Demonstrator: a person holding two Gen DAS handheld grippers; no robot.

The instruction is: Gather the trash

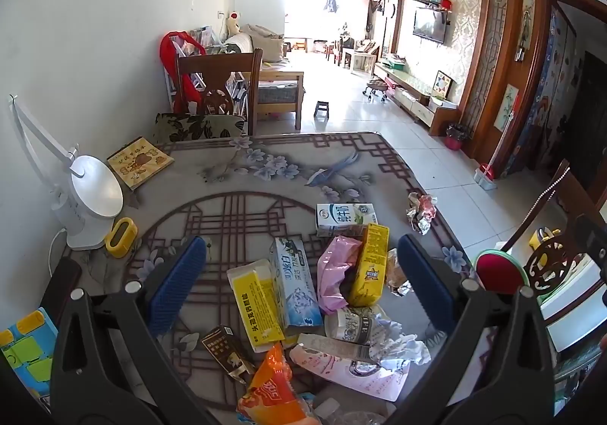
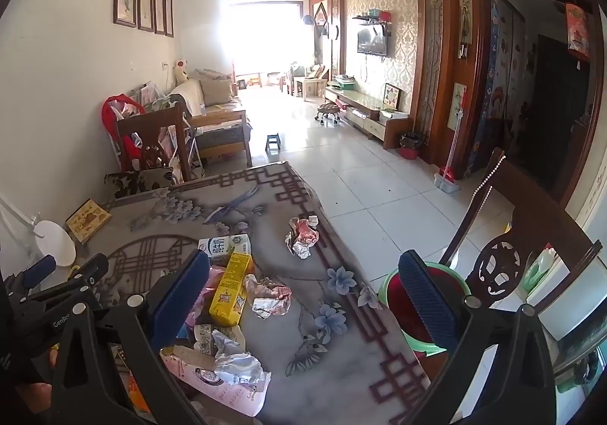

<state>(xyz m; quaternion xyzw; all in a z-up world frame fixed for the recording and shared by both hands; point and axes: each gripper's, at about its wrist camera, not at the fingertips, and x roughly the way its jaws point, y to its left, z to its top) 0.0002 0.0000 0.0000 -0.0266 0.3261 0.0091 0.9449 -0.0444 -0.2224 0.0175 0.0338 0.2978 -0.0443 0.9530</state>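
A heap of trash lies on the patterned table (image 1: 265, 167): a milk carton (image 1: 343, 218), a yellow drink box (image 1: 370, 265), a toothpaste box (image 1: 294, 283), a yellow-white box (image 1: 256, 305), a pink bag (image 1: 335, 273), an orange wrapper (image 1: 271, 387) and crumpled paper (image 1: 398, 349). A crumpled foil wrapper (image 1: 421, 212) lies apart near the right edge; it also shows in the right wrist view (image 2: 301, 235). My left gripper (image 1: 303, 288) is open above the heap, holding nothing. My right gripper (image 2: 303, 303) is open over the table's right part, empty. A green bin with a red liner (image 2: 421, 307) stands beside the table.
A white desk lamp (image 1: 91, 197), a yellow tape holder (image 1: 121, 237) and a yellow book (image 1: 138, 161) sit at the table's left. Wooden chairs stand at the far side (image 1: 220, 83) and at the right (image 2: 523, 247). A tiled floor lies beyond.
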